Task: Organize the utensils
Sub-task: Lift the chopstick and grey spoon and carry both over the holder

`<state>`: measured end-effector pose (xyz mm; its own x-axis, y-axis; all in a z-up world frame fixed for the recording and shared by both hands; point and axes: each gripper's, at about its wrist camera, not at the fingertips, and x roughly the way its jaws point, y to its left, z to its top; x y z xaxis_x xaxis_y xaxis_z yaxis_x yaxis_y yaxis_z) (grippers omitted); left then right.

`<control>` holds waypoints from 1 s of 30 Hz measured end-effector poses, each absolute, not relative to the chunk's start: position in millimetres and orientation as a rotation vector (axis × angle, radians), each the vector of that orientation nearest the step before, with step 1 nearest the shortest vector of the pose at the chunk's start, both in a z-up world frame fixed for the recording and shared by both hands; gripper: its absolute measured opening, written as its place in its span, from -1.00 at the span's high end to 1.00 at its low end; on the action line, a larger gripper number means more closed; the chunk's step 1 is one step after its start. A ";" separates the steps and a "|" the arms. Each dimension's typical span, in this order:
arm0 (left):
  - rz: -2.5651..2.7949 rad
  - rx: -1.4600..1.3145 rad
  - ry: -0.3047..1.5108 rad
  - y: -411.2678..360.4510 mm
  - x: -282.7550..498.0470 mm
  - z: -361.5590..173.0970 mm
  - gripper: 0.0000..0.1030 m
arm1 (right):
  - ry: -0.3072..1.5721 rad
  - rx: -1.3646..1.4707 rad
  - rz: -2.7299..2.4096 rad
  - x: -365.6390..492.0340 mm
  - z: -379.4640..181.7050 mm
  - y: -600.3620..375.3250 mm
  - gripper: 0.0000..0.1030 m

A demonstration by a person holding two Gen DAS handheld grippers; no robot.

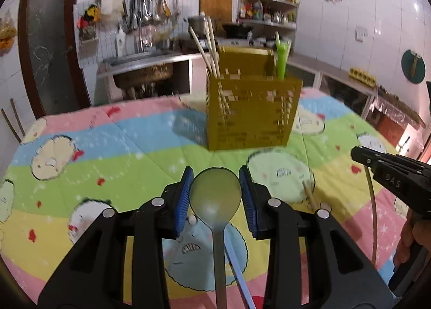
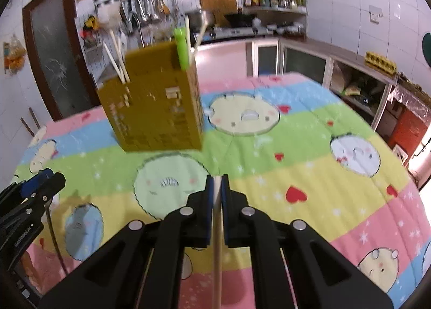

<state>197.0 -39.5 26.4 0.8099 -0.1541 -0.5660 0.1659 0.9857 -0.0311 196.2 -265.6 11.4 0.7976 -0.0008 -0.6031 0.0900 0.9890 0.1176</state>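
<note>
A yellow perforated utensil holder (image 1: 253, 112) stands on the table ahead, with chopsticks and a green utensil (image 1: 281, 59) in it; it also shows in the right wrist view (image 2: 156, 104). My left gripper (image 1: 216, 195) is shut on a grey-green spoon (image 1: 215, 195), bowl between the blue pads, handle running back toward the camera. My right gripper (image 2: 217, 201) is shut on a pale chopstick (image 2: 217, 255) held lengthwise between its pads. The right gripper also shows in the left wrist view (image 1: 390, 171), with a thin stick hanging below it.
A colourful cartoon tablecloth (image 2: 309, 163) covers the table. A chopstick (image 1: 309, 195) and a blue-white stick (image 1: 237, 263) lie on the cloth near my left gripper. Kitchen counters, a sink and shelves stand behind the table. The left gripper shows at the left edge in the right wrist view (image 2: 32, 195).
</note>
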 end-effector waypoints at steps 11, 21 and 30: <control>-0.144 -0.014 0.424 -24.3 179.8 64.6 0.35 | 0.409 0.151 -0.055 174.0 50.2 -267.8 0.88; -0.150 -0.037 0.345 -20.3 189.9 93.5 0.35 | 0.275 0.110 -0.070 176.2 87.9 -262.6 0.89; -0.182 -0.055 0.267 -20.4 214.9 146.3 0.35 | 0.185 0.112 -0.036 205.9 139.7 -258.7 0.89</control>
<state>214.9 -20.4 146.3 0.9484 -0.1859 -0.2569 0.1715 0.9821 -0.0778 205.9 -258.7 139.7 0.9823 -0.0249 -0.1857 0.0456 0.9931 0.1080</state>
